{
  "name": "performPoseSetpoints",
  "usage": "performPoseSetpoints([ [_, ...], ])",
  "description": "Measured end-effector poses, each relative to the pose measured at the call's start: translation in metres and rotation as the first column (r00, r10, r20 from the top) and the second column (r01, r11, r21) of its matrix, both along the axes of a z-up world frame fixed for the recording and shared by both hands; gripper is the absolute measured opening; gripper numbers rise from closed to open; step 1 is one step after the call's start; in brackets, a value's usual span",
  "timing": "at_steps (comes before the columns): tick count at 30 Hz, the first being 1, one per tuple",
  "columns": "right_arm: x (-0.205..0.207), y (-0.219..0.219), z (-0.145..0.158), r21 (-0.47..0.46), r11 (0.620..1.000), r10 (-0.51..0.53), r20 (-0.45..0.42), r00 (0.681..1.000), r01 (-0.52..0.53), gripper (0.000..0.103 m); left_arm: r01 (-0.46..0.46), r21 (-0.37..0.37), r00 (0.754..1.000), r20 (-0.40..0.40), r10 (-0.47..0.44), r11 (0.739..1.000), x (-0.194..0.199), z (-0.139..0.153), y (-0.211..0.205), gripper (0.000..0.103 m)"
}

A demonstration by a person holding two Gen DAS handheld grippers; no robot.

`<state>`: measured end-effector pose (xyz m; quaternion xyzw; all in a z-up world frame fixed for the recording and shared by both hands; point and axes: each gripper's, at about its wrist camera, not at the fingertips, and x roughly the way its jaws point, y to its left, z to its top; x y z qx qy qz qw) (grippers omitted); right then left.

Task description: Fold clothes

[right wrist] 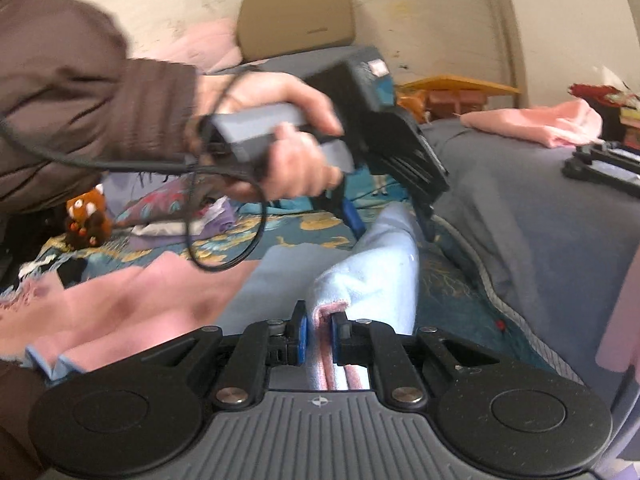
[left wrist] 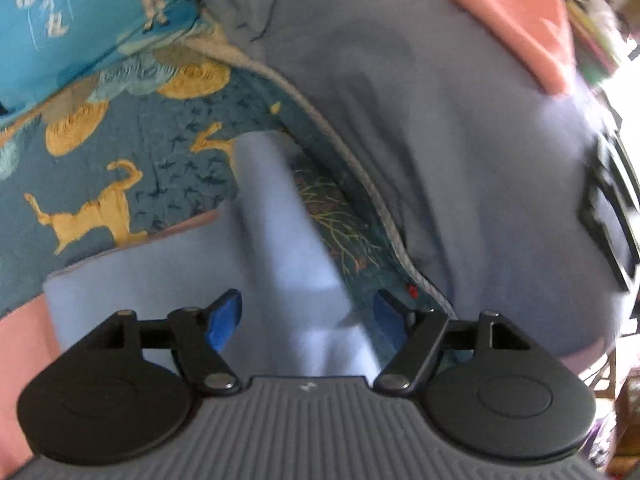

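- The cloth [right wrist: 372, 276] I am folding is light blue on one face and pink on the other. It lies on the bed, over the patterned bedspread [left wrist: 120, 184], and one ridge of it is lifted up between my two grippers.
- My right gripper [right wrist: 319, 338] is closed on the near end of this ridge; the pink edge shows between the blue pads, so I judge that I hold at least two layers there.
- My left gripper [left wrist: 306, 316] is open, with the jaws wide apart, and the raised blue ridge [left wrist: 280, 220] runs between them. From the right wrist camera I see its tips around the far end of the ridge, but I cannot tell if they touch the cloth.
- I judge the cloth to be soft, fleecy and light. It sags and bunches wherever it is not held, so it will not keep a straight edge by itself. It does not look slippery and it is not fragile.
- For a good hold I would take it at an edge or corner, with all layers together in the jaws. A hold in the middle only makes a hump.
- The flat pink part [right wrist: 132, 304] spreads to the left on the bed.
- A grey blanket [left wrist: 460, 140] lies just beside, on the right. Its trimmed edge is near the cloth, and I should not catch it.
- Further away, another pink cloth [right wrist: 540, 120] rests on the grey blanket, and a small toy animal [right wrist: 88, 216] sits at the far left.
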<state>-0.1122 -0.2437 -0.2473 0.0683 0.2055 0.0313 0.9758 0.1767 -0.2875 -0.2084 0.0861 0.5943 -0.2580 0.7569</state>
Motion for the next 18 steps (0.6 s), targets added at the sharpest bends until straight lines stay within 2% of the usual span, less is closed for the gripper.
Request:
performPoseSetpoints([
  [2,-0.005,0.0,0.001,-0.004,1.0,0.005,0.001,1.0,-0.005,0.011,-0.02,0.016,1.0,0.022,0.019,1.0,0.005,-0.004,-0.003,0.07],
  [3,-0.007,-0.002,0.002,-0.002,1.0,0.001,0.0,1.0,-0.001,0.011,-0.031,0.01,0.999,0.024,0.031,0.999,0.006,-0.005,-0.002,0.054],
  [4,-0.01,-0.003,0.003,-0.003,1.0,-0.003,0.0,1.0,0.003,0.011,-0.042,-0.005,0.999,0.017,0.042,0.999,0.007,-0.006,0.0,0.043],
  [5,-0.012,-0.004,0.003,-0.003,1.0,-0.003,0.001,1.0,0.003,0.011,-0.053,-0.019,0.999,0.009,0.054,0.998,0.008,-0.007,0.003,0.015],
  [9,-0.011,-0.001,0.009,-0.003,0.999,0.04,0.011,0.999,-0.04,0.011,-0.088,-0.113,0.996,0.014,0.09,0.99,0.006,0.015,0.042,0.013],
  [13,-0.006,0.014,0.027,-0.002,0.985,0.17,0.047,0.984,-0.17,0.011,-0.12,-0.209,0.992,0.019,0.126,0.971,0.003,0.041,0.085,0.012],
  [16,0.007,0.034,0.042,0.005,0.956,0.293,0.086,0.952,-0.295,0.011,-0.142,-0.28,0.988,0.021,0.154,0.949,0.002,0.061,0.117,0.013],
  [18,0.018,0.053,0.054,0.007,0.922,0.383,0.122,0.916,-0.387,0.01,-0.17,-0.302,0.979,0.054,0.194,0.938,0.001,0.083,0.16,0.013],
])
